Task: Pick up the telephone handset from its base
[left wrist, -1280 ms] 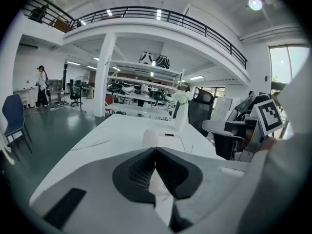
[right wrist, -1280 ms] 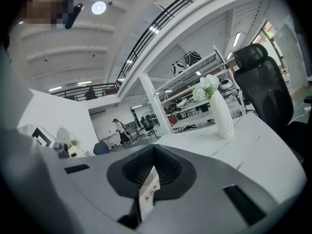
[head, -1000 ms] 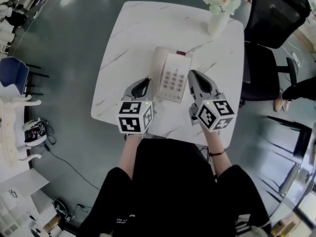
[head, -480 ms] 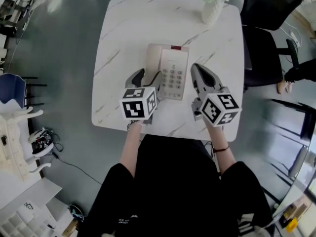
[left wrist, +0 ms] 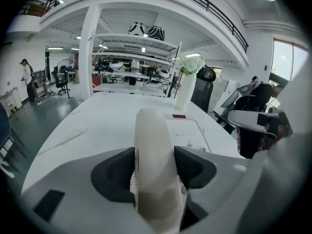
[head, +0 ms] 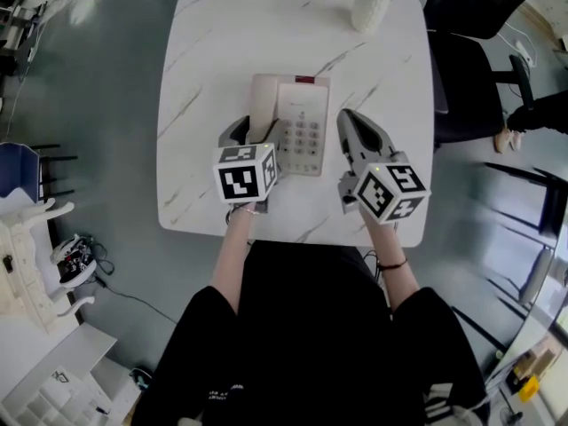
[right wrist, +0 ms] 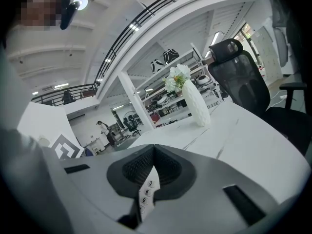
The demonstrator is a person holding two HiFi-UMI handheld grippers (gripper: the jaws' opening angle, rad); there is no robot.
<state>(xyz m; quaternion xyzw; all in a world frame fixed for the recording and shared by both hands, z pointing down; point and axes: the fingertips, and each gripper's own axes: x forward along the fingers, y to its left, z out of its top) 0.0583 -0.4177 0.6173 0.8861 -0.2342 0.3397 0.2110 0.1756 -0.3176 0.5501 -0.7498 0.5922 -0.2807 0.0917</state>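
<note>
Now that the left gripper (head: pixel 252 133) has dropped down and moved up to the phone, its jaws have just swung wide open. They stand on either side of the handset (head: pixel 264 100) but do not squeeze it yet. So the handset lies on its base (head: pixel 303 122) on the bench (head: pixel 213 51), ready to be grabbed. That gripper tips downward. The right gripper (head: pixel 349 121) waits beside the base, jaws closed and empty.

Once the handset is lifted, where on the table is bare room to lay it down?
The table is bare along its left side, from the handset out to the edge, and across the far strip left of the vase. Crowded at the near middle, around the telephone base.
</note>
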